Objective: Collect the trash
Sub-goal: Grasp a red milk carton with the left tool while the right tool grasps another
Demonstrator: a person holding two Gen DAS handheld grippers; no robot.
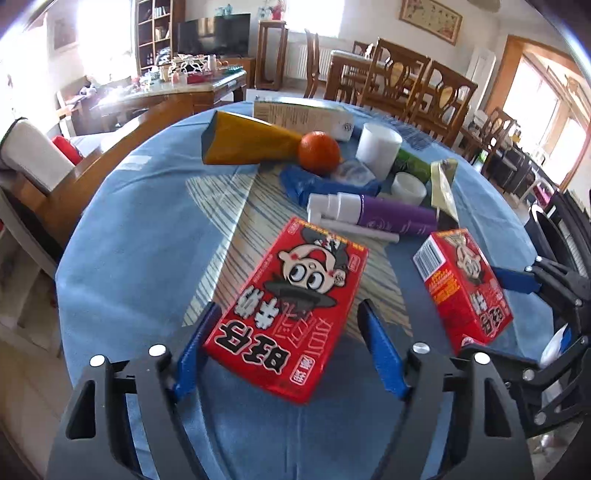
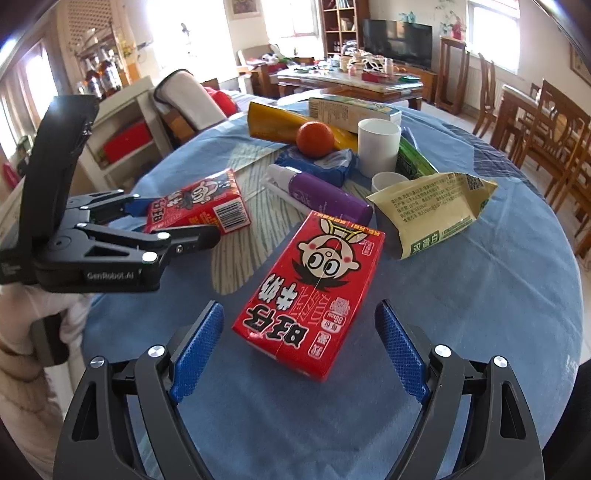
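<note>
Showing two tools above a blue-clothed counter [image 1: 122, 229] strewn with packaging:
Left tool [image 1: 286, 321]: spread wide, blue pads on either side of a red milk carton [image 1: 291, 306] that lies flat; neither pad is touching it, nothing held.
Right tool [image 2: 299, 321]: likewise wide open, flanking a second red carton [image 2: 314, 288] lying flat, gripping nothing.
Cartons: the left one lies near the counter's middle, the right one just beside it (each also appears at the edge of the other tool's view).
Further clutter: purple spray bottle [image 1: 391, 216], orange [image 1: 318, 152], white cup [image 1: 378, 147], yellow box [image 1: 247, 138], blue wipes pack [image 2: 317, 162], pale snack bag [image 2: 432, 210], all grouped beyond the cartons.
Background: television [image 1: 214, 35] and wooden chairs [image 1: 417, 88].
</note>
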